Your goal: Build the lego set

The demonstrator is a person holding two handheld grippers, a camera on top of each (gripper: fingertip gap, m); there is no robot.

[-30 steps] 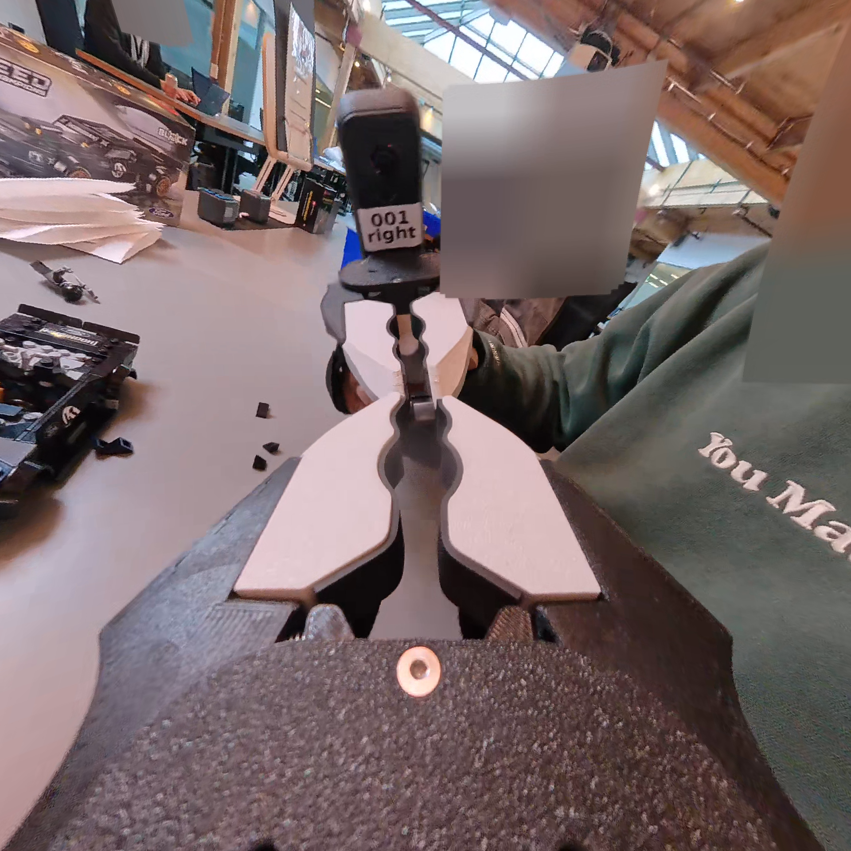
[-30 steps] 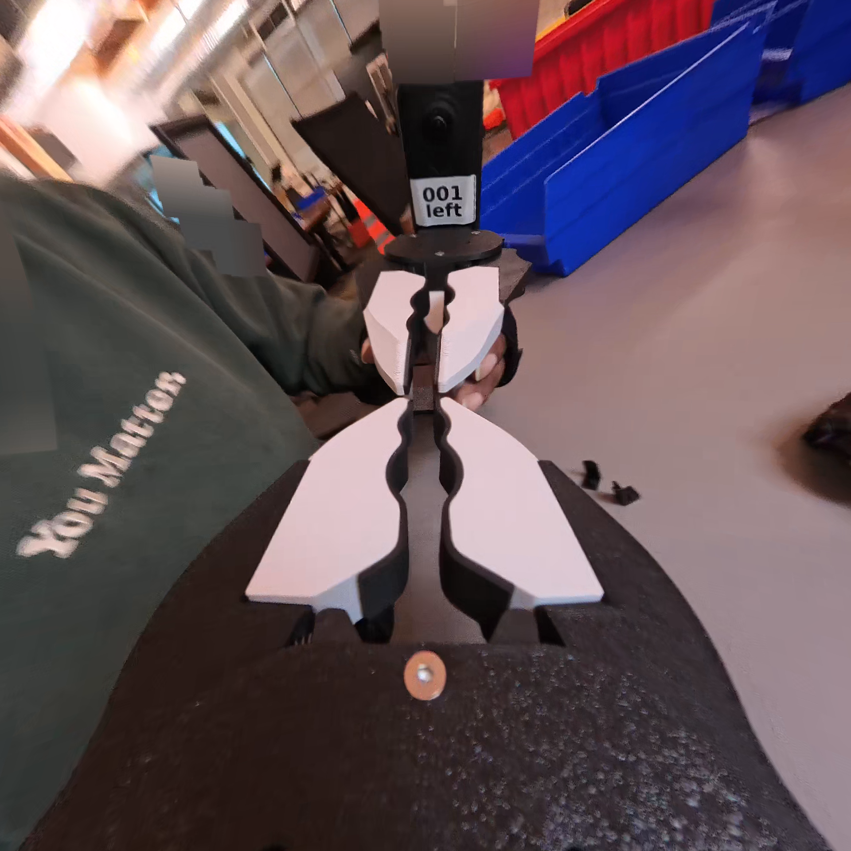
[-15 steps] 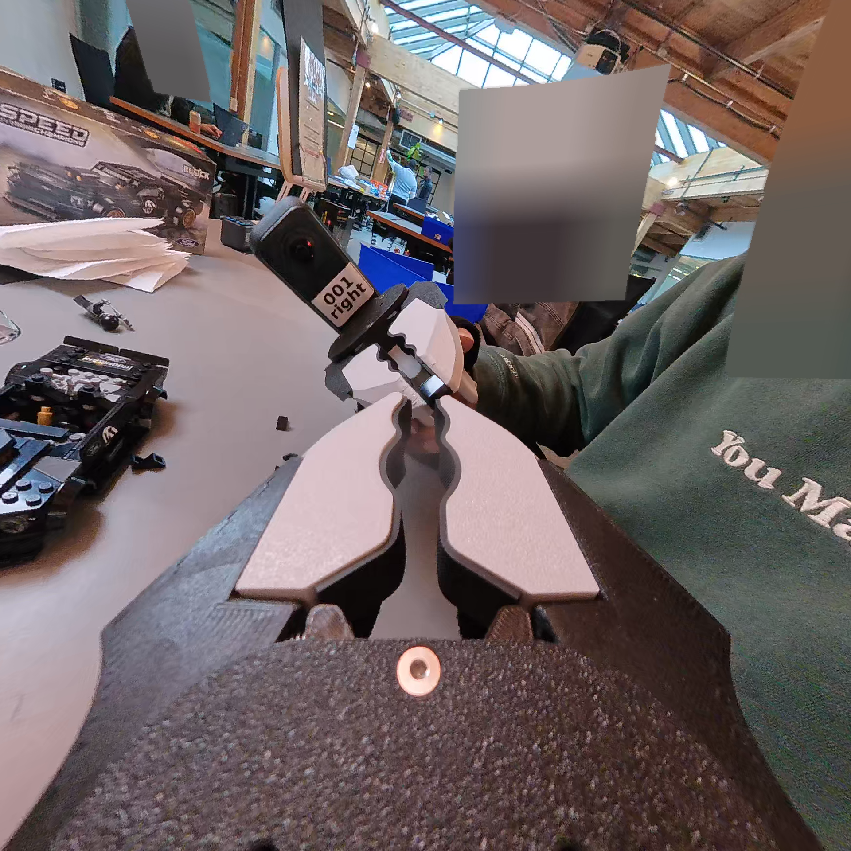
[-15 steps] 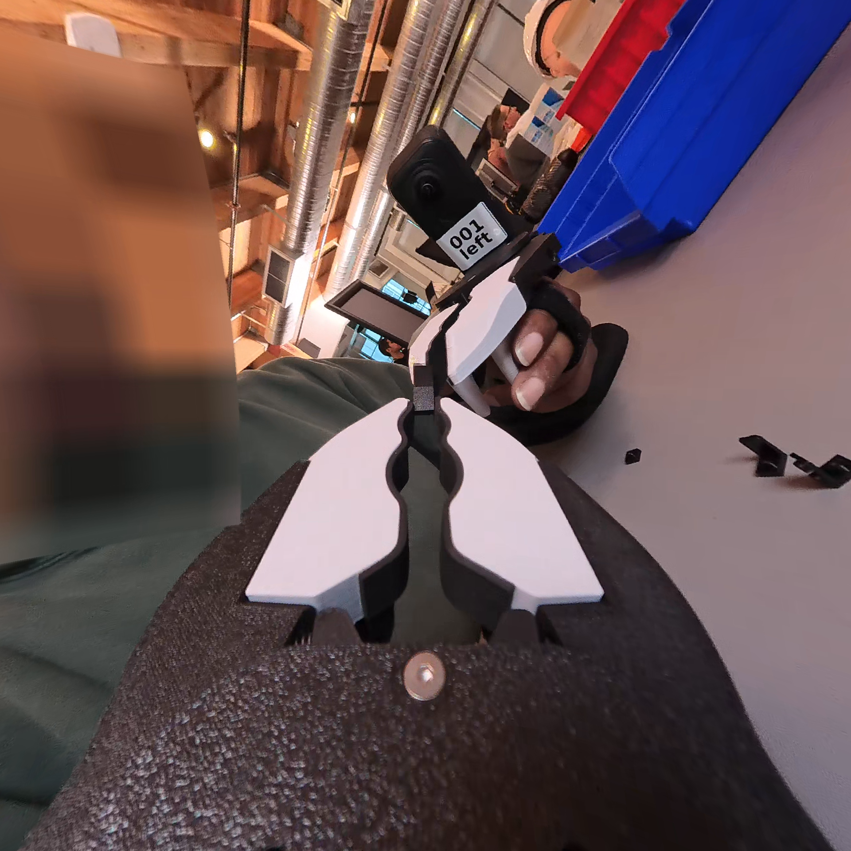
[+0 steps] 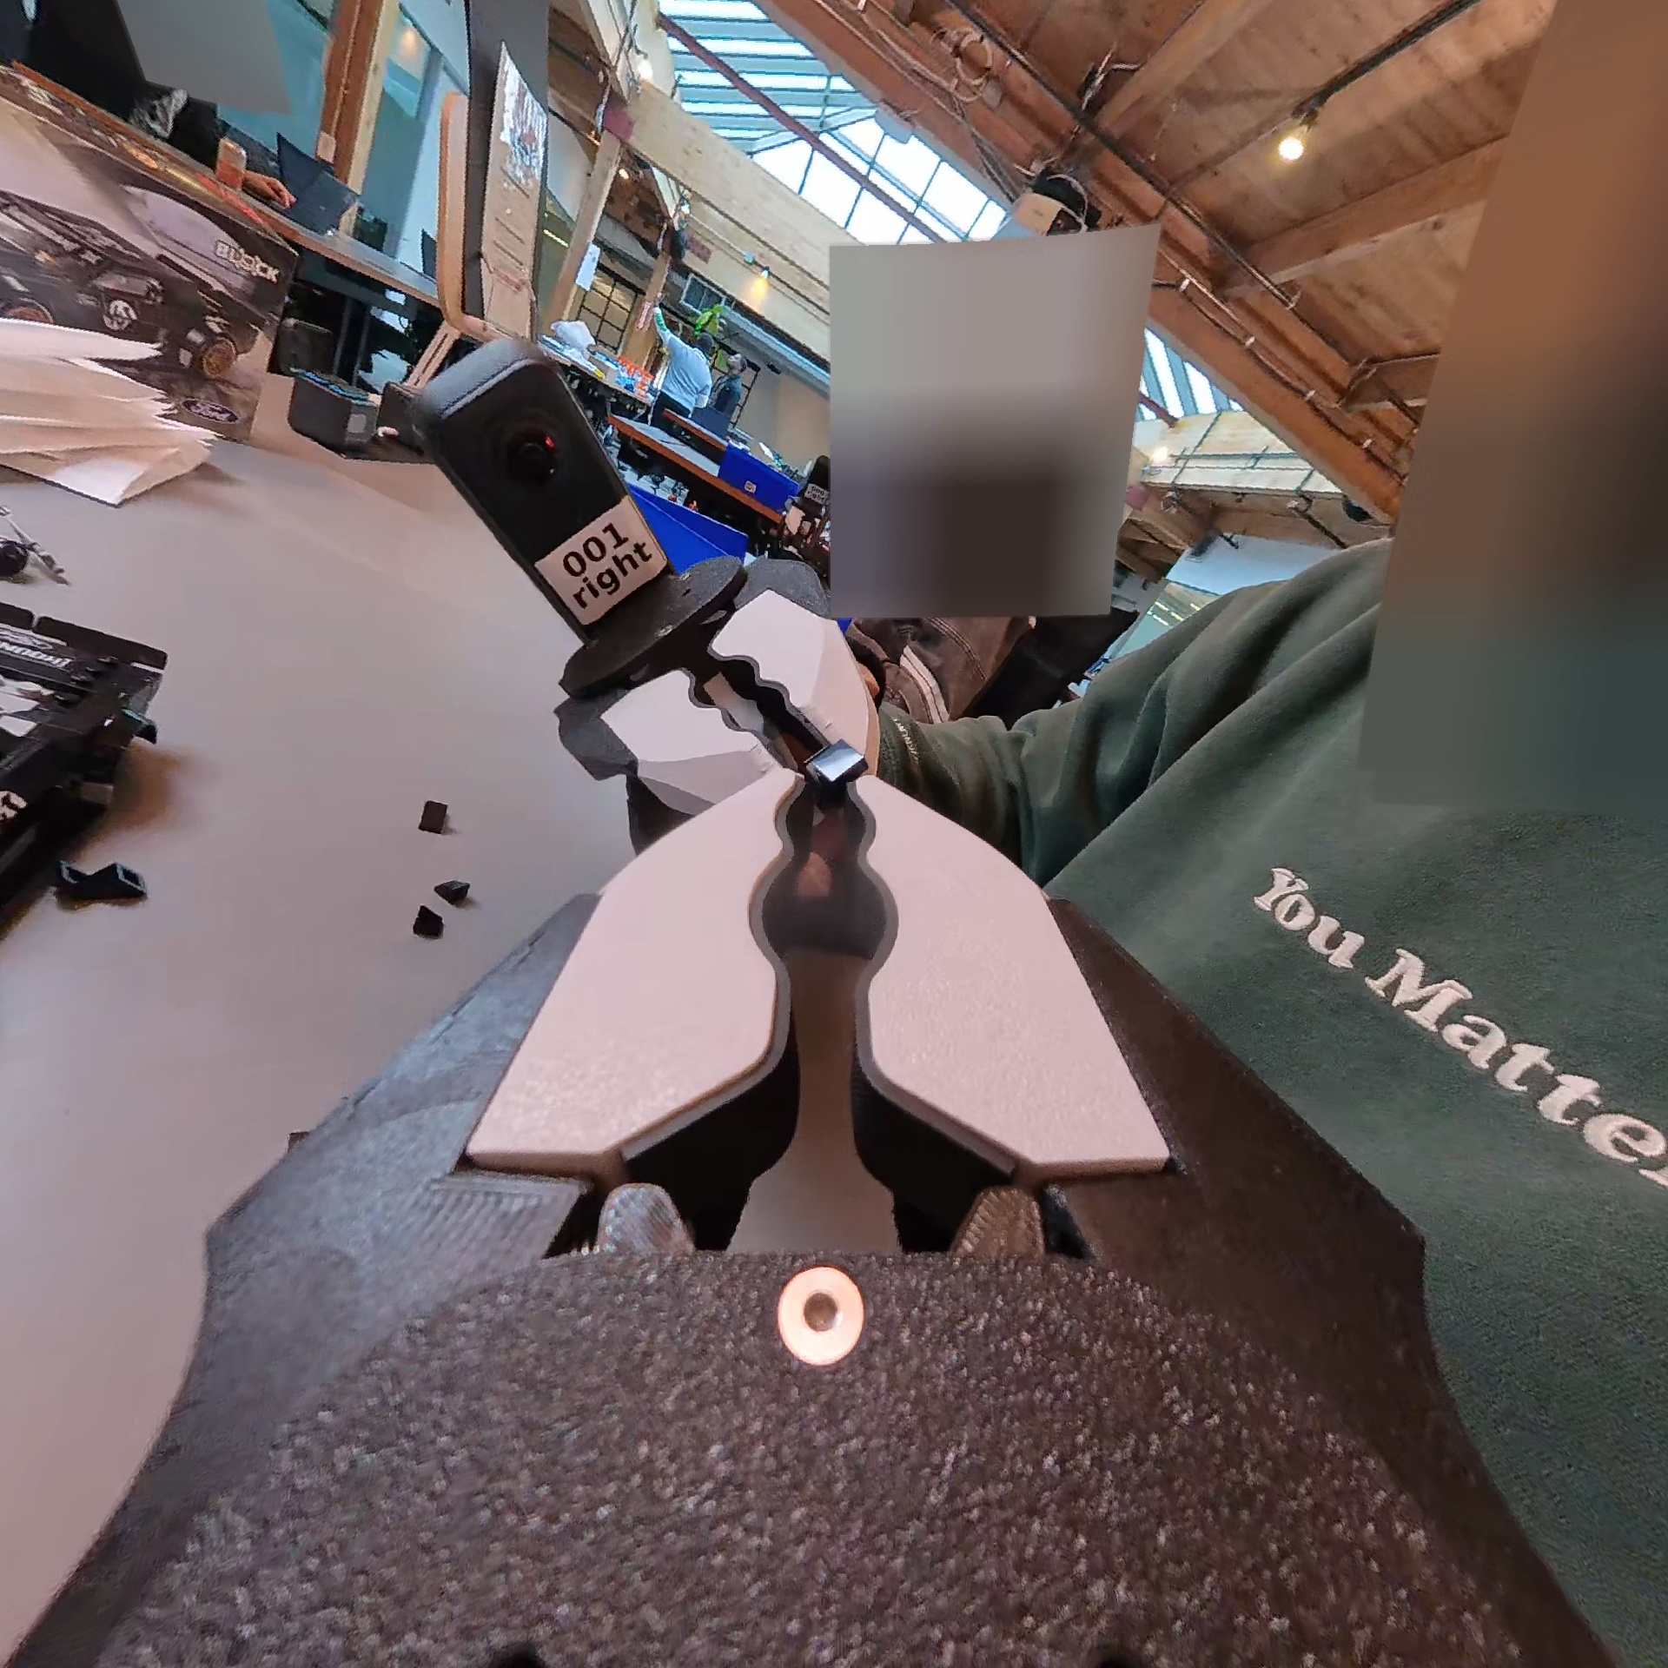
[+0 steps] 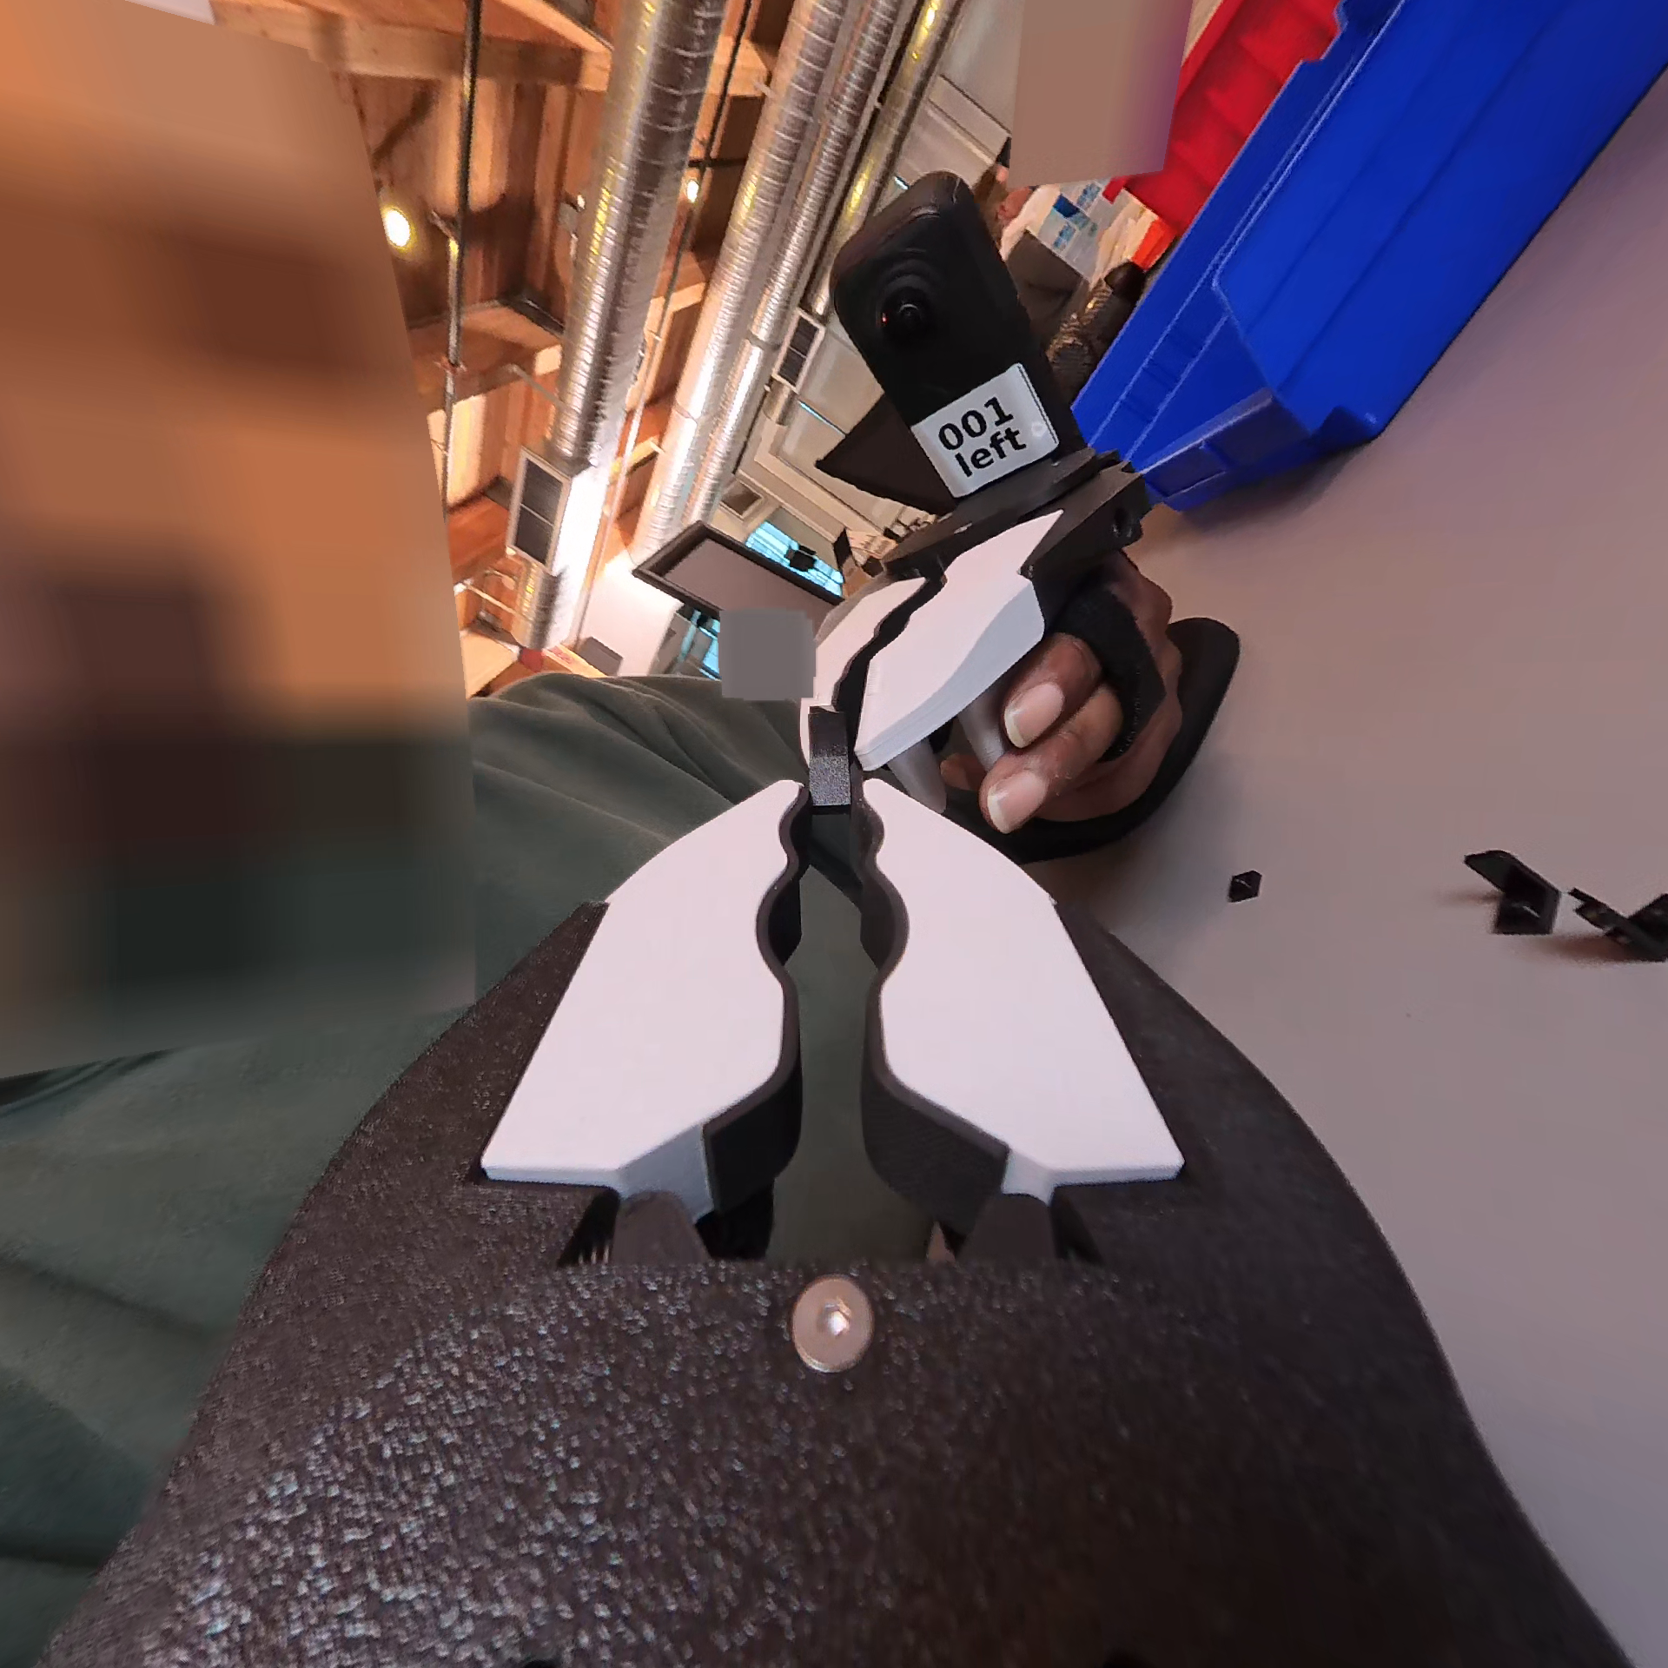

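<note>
My left claw [image 5: 826, 799] and my right claw [image 6: 830, 794] meet tip to tip above the grey table [image 5: 298, 722], and both are almost closed on 1 small black lego piece [image 6: 828, 763], though I cannot tell for sure which claw really grips it. The half-built black lego car [image 5: 54, 722] sits on the table far to the side. A few tiny loose black bits [image 5: 433, 862] lie near it.

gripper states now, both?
Left gripper: shut on a small black piece.
Right gripper: shut on the same small black piece.
</note>
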